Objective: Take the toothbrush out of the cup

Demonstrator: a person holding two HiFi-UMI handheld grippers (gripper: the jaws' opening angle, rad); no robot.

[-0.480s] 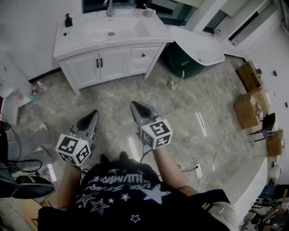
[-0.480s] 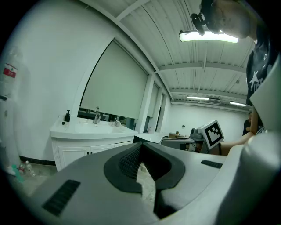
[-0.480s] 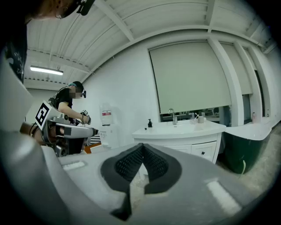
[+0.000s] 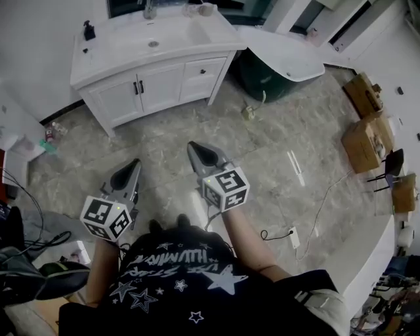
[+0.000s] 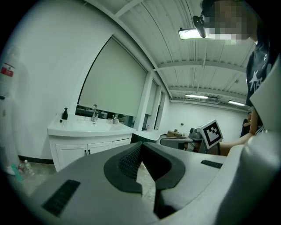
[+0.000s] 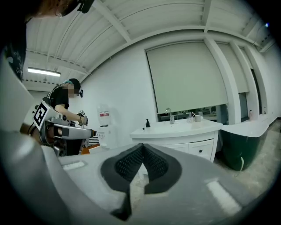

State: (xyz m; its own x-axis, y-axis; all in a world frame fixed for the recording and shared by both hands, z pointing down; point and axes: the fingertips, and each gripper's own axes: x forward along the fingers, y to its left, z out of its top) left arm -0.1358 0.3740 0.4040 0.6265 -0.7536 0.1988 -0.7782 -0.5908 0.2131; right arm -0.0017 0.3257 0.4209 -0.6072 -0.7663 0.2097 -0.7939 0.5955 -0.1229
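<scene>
Nothing of the job is done yet. My left gripper (image 4: 134, 163) and my right gripper (image 4: 193, 146) both have their jaws pressed together with nothing between them, and I hold them low in front of me, side by side over the floor (image 4: 275, 154).

The cup (image 6: 198, 117) stands well away from me, at the back of the tabletop (image 4: 118, 54) of the white vanity, just beside the faucet (image 4: 149, 8) on its right. A thin stick rising beside it looks like the toothbrush (image 6: 192, 114), though it is too small in every view for me to be sure. So all of it is left: I have to close the distance to the vanity, open one gripper, take the brush by its handle and lift it clear of the cup, perhaps steadying the cup with the other.

The tabletop is white with a basin (image 4: 153, 44) sunk in it and a dark soap bottle (image 4: 87, 29) at its left end; cabinet doors and drawers sit below. The floor is grey marble-look tile, glossy, with a cable (image 4: 314, 220) trailing across it. To the right are a dark green tub (image 4: 259, 73) and cardboard boxes (image 4: 364, 141); a big frosted window fills the wall above the vanity.
</scene>
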